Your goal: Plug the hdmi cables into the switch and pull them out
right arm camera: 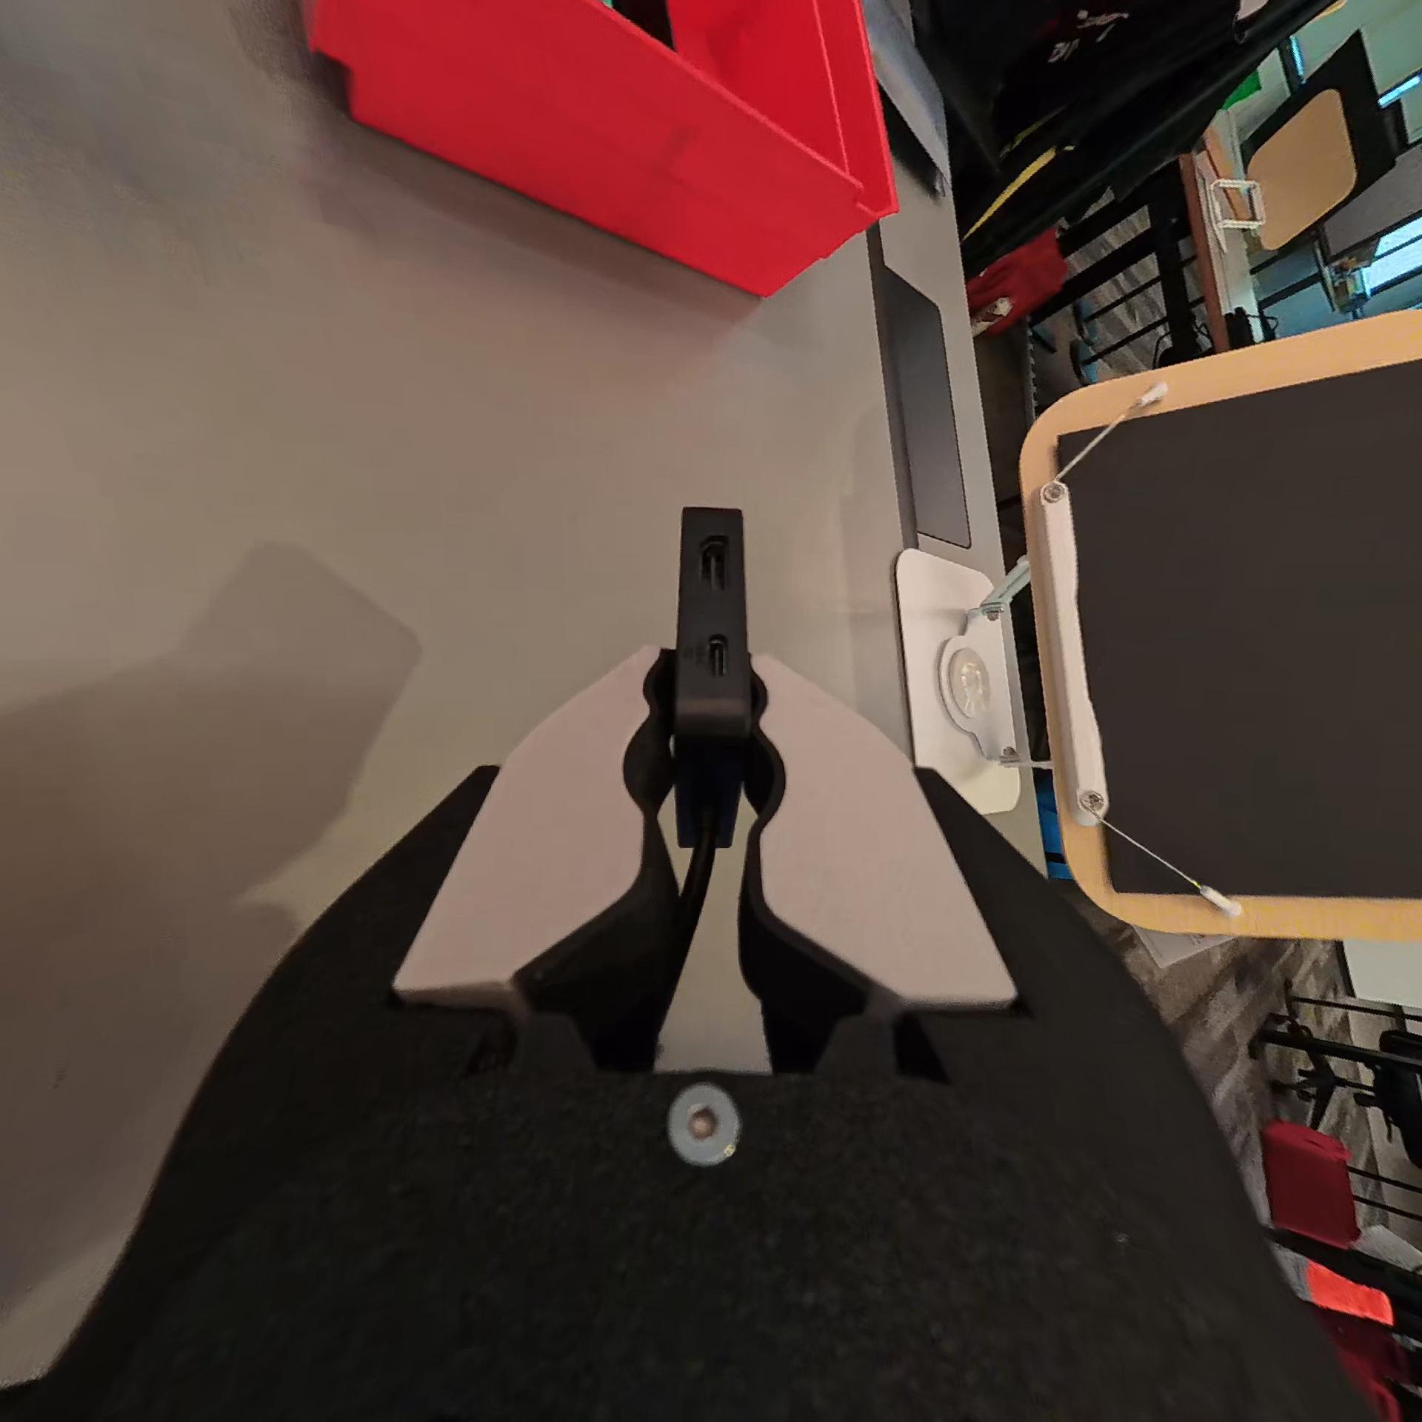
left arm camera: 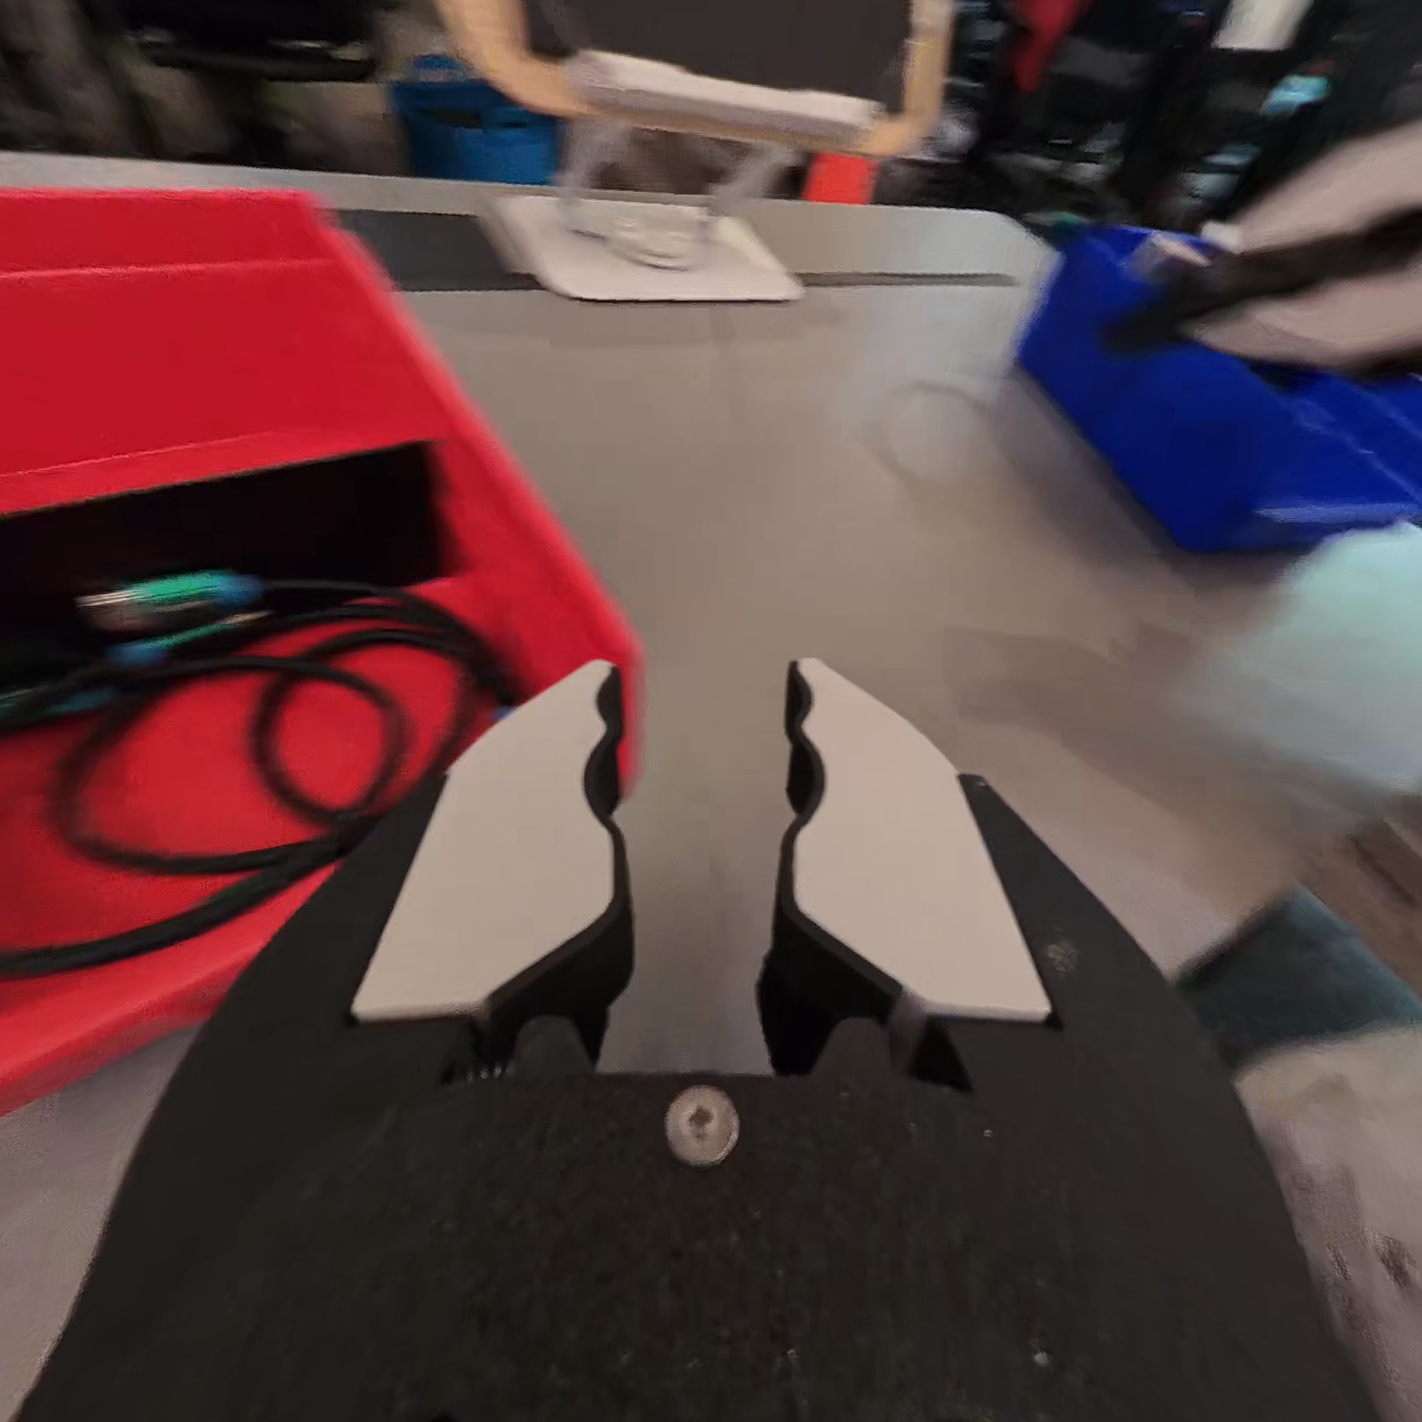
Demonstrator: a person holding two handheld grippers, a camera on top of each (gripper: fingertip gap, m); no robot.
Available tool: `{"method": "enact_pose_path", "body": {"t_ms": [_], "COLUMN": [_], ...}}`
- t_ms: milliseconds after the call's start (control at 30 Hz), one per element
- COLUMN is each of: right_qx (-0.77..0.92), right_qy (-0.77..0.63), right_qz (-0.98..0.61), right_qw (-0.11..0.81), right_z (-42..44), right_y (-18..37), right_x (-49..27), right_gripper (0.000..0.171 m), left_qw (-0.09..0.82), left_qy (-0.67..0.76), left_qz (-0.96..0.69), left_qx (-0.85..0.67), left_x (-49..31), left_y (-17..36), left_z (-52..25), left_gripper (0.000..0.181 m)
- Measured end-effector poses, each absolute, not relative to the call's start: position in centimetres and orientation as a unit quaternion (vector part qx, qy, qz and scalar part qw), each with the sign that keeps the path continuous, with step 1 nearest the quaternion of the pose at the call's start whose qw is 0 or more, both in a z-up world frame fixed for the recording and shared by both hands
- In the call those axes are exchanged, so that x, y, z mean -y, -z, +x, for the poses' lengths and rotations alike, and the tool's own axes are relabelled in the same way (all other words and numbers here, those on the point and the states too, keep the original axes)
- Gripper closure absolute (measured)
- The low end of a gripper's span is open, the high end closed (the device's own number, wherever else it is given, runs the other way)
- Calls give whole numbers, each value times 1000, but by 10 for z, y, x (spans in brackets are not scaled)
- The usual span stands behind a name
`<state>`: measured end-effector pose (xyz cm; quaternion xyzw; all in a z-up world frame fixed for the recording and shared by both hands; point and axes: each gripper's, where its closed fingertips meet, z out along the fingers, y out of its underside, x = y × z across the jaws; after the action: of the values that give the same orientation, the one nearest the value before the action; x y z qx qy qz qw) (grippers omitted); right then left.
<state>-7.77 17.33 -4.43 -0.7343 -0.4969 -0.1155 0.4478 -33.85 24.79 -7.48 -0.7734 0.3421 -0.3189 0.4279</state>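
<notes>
Inside red bin (left arm camera: 231, 346) — coiled blk cables (left arm camera: 269, 754); left gripper (left arm camera: 702, 685) parted, empty; right gripper (right arm camera: 702, 669) clamps switch (right arm camera: 709, 615).

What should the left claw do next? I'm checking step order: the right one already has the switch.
Probably swing the open, empty left claw left to the red bin and grasp a plug end of the black cables coiled inside. The right claw already grips the switch, whose visible ports look empty.
</notes>
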Motion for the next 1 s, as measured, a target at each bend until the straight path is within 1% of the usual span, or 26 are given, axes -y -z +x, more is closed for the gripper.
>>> {"method": "enact_pose_path", "body": {"t_ms": [33, 67, 133, 167, 233, 267, 367, 433, 500, 533, 567, 600, 733, 800, 867, 1000], "right_qx": [500, 501, 505, 507, 511, 511, 507, 508, 509, 509, 509, 509, 505, 500, 497, 494], "right_qy": [114, 116, 116, 114, 111, 111, 94, 89, 92, 92, 89, 85, 90, 87, 84, 89], "right_qz": [-734, -734, -736, -736, -735, -736, -739, -742, -747, -748, -749, -749, -751, -752, -753, -755], "right_qw": [446, 443, 436, 434, 432, 431, 433, 428, 418, 416, 415, 416, 416, 421, 423, 422], "right_z": [-79, -80, -81, -83, -84, -83, -83, -81, -77, -77, -77, -77, -74, -72, -69, -65], "right_y": [47, 49, 54, 56, 59, 60, 63, 69, 75, 76, 78, 78, 76, 74, 72, 71], "right_x": [-174, -175, -177, -178, -179, -180, -180, -181, -182, -182, -183, -183, -184, -183, -183, -183], "right_gripper": [156, 156, 156, 156, 156, 157, 157, 157, 156, 156, 157, 157, 157, 157, 157, 157], "left_qw": [423, 408, 360, 330, 267, 242, 169, 138, 118, 110, 102, 100, 147, 175, 205, 274], "left_qy": [295, 290, 293, 284, 239, 199, 116, 111, 112, 121, 143, 171, 151, 165, 199, 266], "left_qz": [-800, -821, -855, -871, -897, -908, -918, -914, -914, -912, -907, -901, -894, -891, -883, -852], "left_qx": [-305, -275, -230, -226, -257, -279, -341, -365, -372, -376, -382, -385, -396, -384, -372, -359], "left_x": [-273, -293, -326, -336, -347, -351, -352, -345, -341, -339, -335, -332, -336, -334, -328, -312], "left_y": [76, 78, 95, 108, 137, 151, 177, 182, 185, 185, 184, 179, 165, 148, 122, 53], "left_z": [-351, -356, -356, -354, -350, -353, -356, -349, -347, -345, -341, -336, -351, -361, -371, -390], "left_gripper": [151, 152, 145, 138, 132, 125, 120, 128, 130, 135, 145, 169, 172, 174, 175, 175]}}
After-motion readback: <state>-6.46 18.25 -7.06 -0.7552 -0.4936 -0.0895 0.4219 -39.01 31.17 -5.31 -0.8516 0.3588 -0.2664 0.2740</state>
